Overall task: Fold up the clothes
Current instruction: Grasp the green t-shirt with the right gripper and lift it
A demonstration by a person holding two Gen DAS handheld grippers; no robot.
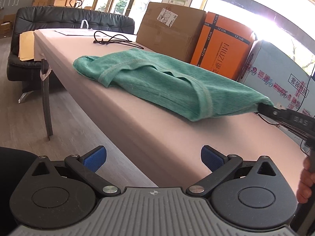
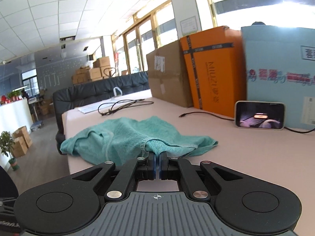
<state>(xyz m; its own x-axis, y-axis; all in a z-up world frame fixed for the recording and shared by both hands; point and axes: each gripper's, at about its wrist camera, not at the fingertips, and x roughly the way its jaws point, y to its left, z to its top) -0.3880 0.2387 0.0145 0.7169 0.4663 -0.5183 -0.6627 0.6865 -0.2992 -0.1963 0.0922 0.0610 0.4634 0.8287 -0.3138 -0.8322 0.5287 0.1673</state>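
Observation:
A teal green knit garment point(image 1: 157, 78) lies stretched along the pink table point(image 1: 157, 133). My right gripper point(image 2: 157, 157) is shut on one edge of the garment point(image 2: 126, 137), lifting that edge off the table. In the left wrist view the right gripper point(image 1: 263, 108) comes in from the right, pinching the garment's near corner. My left gripper point(image 1: 153, 157) hovers open over the table's near edge, its blue pads point(image 1: 94, 158) wide apart with nothing between them, well short of the cloth.
A brown carton point(image 1: 169, 31), an orange box point(image 1: 222, 45) and a light blue box point(image 1: 275, 72) line the table's far side. A black cable point(image 1: 112, 39) and papers lie at the far end. A phone point(image 2: 259, 115) leans on the blue box. A black sofa point(image 1: 59, 19) stands behind.

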